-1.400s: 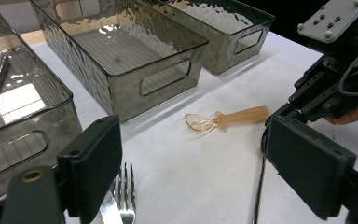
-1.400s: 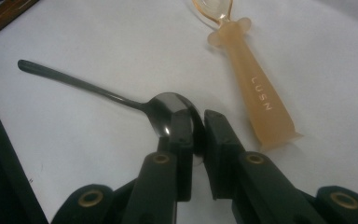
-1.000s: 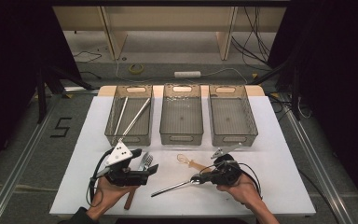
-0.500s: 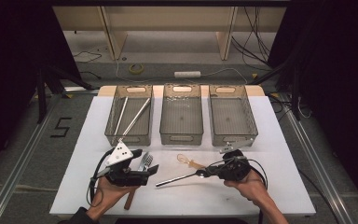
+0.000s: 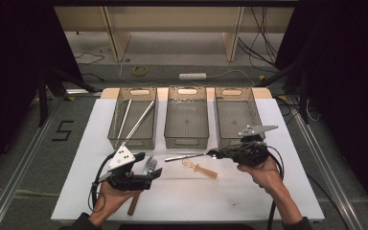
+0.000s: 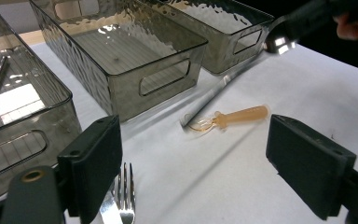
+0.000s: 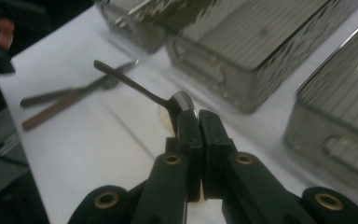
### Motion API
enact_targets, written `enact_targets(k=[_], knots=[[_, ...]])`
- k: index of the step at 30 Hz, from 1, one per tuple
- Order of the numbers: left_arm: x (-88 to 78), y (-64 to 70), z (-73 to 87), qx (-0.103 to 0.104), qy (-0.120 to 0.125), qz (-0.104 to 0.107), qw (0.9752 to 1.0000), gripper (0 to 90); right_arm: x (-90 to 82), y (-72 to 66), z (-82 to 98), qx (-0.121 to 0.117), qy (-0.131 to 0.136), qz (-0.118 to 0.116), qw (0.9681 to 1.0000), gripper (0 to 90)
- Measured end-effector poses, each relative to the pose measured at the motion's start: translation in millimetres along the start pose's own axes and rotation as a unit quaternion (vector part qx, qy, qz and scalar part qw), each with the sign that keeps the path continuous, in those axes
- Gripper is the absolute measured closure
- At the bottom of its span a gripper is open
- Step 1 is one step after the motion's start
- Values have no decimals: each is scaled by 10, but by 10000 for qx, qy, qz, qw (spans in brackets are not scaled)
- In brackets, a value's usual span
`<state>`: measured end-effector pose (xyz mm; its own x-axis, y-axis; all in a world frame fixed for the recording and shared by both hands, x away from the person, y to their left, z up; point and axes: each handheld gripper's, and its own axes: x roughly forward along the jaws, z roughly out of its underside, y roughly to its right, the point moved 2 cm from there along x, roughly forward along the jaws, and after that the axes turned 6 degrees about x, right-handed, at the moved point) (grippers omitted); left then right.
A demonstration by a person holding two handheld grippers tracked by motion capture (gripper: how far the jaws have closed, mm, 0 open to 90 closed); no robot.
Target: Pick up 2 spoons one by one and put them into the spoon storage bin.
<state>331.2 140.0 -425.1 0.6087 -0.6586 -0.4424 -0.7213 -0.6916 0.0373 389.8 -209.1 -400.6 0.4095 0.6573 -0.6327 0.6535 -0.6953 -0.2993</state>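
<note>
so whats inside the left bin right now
The left bin holds long metal sticks, apparently two, leaning diagonally across it. Its textured near wall blurs their lower ends, so anything small lying flat at that end can't be made out.

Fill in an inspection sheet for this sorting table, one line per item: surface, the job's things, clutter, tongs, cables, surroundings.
Surface: white table, bare at the front right.
Job's things: metal spoon held by its bowl, handle pointing left, off the table; three clear bins, the left bin holding long metal rods, the middle bin and the right bin look empty; fork and amber plastic spoon lie on the table.
Clutter: nothing seen.
Tongs: left tongs open above the fork; right tongs shut on the metal spoon.
Cables: one trails from each tool.
Surroundings: power strip and tape roll on the floor behind.
</note>
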Motion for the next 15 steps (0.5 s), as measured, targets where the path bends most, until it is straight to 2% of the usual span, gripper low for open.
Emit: enact_targets(k=[4, 5, 6, 7, 8, 9, 10, 15], knots=[[-3, 3, -2, 3, 18, -12, 10000, 178, -58, 78, -214, 97, 315, 171, 9993, 895], [-4, 2, -2, 0, 21, -14, 10000, 178, -76, 113, -322, 154, 438, 246, 9986, 896], [-4, 2, -1, -3, 19, -11, 10000, 178, -76, 113, -322, 154, 438, 246, 9986, 896], [-4, 1, -1, -3, 16, -13, 10000, 178, -76, 154, -423, 190, 535, 362, 9977, 895], [-4, 1, -1, -4, 16, -13, 10000, 178, -76, 154, -423, 190, 535, 362, 9977, 895], [-4, 1, -1, -2, 17, -13, 10000, 178, -57, 199, -512, 244, 596, 481, 9968, 895], [-5, 2, -2, 1, 21, -13, 10000, 178, -57, 199, -512, 244, 596, 481, 9968, 895], [-10, -5, -1, 4, 21, -12, 10000, 178, 40, 282, -681, 373, 678, 765, 9941, 895]])
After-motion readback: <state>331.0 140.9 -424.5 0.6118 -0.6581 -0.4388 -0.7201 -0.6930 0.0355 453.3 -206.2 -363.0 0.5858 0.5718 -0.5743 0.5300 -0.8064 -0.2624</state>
